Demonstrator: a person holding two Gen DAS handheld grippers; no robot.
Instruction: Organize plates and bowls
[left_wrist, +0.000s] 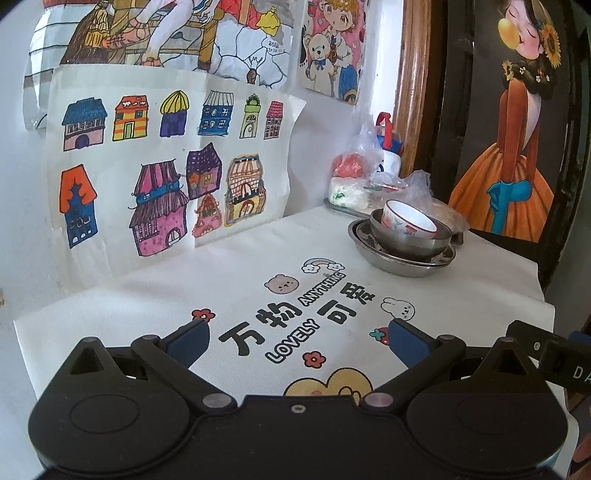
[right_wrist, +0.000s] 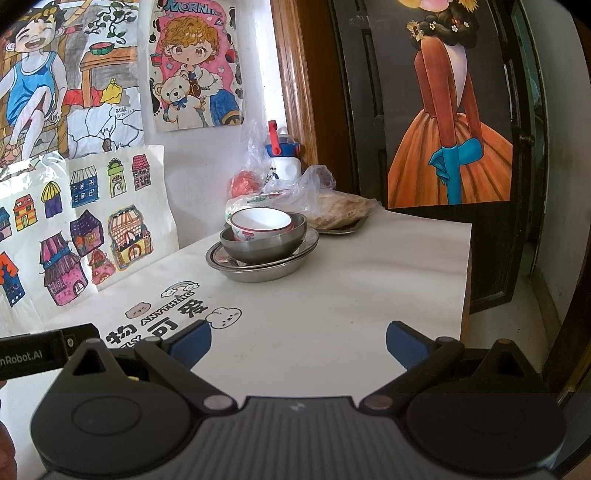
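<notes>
Left wrist view: the left hand-held gripper is hovering low over the desk, its blue pads spread wide and holding nothing. The stack is sitting at the far right of the desk, well apart from the fingers: a white ceramic bowl is lying tilted inside a steel bowl, which is resting in steel plates. Bagged food is crowding the corner just behind the stack. Right wrist view: the right hand-held gripper is also standing wide and empty, pointing across bare desk toward the same stack ahead and slightly left. The ceramic bowl is leaning against the rim of the steel bowl, above the plates. Handling note: the stack appears already nested, so the step in hand is probably either straightening the tilted bowl or approaching to take it. Pinching its raised rim gently from above, while the other gripper is steadying the steel bowl, should stop the smooth metal pieces sliding on each other.
</notes>
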